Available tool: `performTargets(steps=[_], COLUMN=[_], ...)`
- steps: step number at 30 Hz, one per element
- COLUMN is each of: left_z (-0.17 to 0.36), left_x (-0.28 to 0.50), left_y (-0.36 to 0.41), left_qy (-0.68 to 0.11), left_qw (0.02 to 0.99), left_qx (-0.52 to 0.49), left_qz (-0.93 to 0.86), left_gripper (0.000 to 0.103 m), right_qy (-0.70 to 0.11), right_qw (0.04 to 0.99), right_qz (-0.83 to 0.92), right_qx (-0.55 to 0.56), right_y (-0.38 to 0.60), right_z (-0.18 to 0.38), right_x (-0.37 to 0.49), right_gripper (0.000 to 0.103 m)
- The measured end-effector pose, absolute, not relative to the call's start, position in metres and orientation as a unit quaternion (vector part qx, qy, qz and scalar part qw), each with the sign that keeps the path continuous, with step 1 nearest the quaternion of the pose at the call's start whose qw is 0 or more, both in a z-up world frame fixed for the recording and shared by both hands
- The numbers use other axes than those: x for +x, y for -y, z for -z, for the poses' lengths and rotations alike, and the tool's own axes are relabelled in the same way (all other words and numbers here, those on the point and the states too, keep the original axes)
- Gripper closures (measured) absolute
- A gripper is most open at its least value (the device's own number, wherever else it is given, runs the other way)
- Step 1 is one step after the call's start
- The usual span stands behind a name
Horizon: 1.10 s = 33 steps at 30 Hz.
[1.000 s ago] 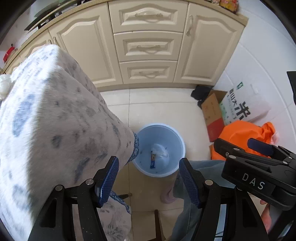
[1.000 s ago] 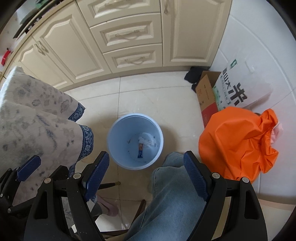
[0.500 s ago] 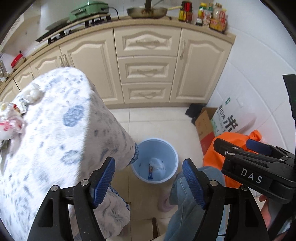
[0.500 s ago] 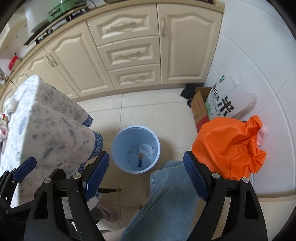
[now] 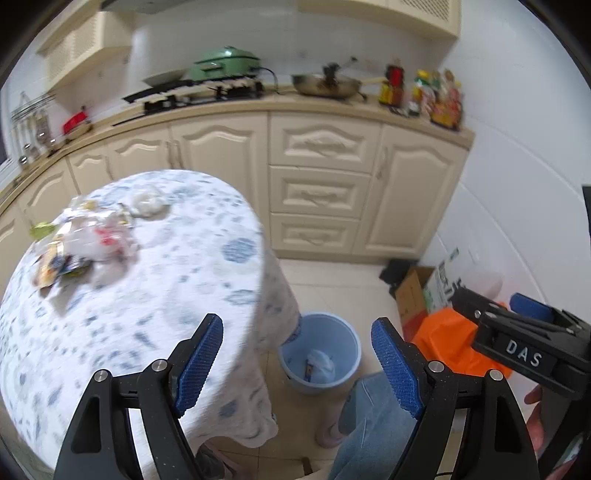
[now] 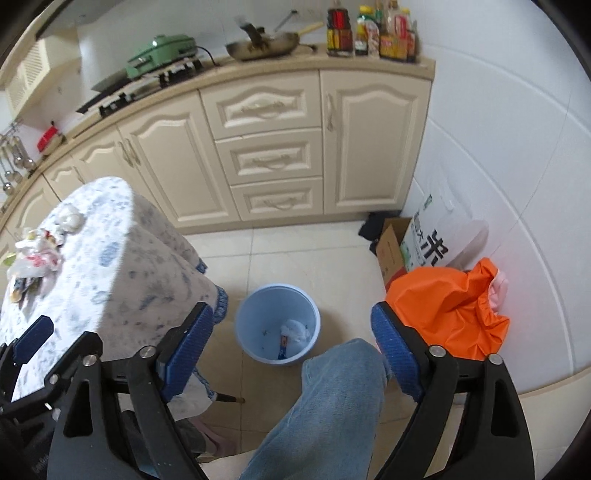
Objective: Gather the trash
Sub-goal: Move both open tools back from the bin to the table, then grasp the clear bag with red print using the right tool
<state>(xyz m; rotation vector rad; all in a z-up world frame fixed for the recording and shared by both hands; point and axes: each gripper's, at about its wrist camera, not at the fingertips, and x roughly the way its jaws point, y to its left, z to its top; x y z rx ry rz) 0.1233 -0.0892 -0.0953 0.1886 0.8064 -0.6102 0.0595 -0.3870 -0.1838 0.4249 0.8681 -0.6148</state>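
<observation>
Both views tilted up, wrappers (image 5: pixel 85 240) far-left of open left hand-held gripper (image 5: pixel 297 365)

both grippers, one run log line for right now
left gripper open, empty | right gripper open, empty | trash pile on table | blue bin holds scraps

Cream cabinets (image 6: pixel 266 147) along the wall, wok (image 6: pixel 264 46) and sauce bottles (image 6: pixel 371 33) up on the worktop (image 6: pixel 421 68), orange bag (image 6: pixel 447 314) beside a cardboard box (image 6: pixel 389 245).
</observation>
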Motion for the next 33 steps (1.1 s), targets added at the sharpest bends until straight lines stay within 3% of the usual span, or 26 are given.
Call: performTargets(steps=[5,25,33], left_z=[0.081,0.049,0.044], left_x=[0.103,0.067,0.093], left_y=[0.047,-0.055,-0.080], left_qy=[-0.374,-0.358,-0.375], left_qw=[0.888,0.927,0.923], left_qx=[0.058,-0.045,-0.061], left_qz=[0.262,0.097,0.060], left_gripper=[0.018,0.014,0.014], right_qy=[-0.402,-0.377,-0.381], right_qw=[0.856,0.913,0.917], right_qz=[0.270,0.110,0.065], right_qx=[0.179,0.112,0.099], right_y=[0.360,0.245,0.213], right_z=[0.171,0.133,0.131], right_x=[0.061,0.127,0.159], right_gripper=[0.008,0.001,0.001])
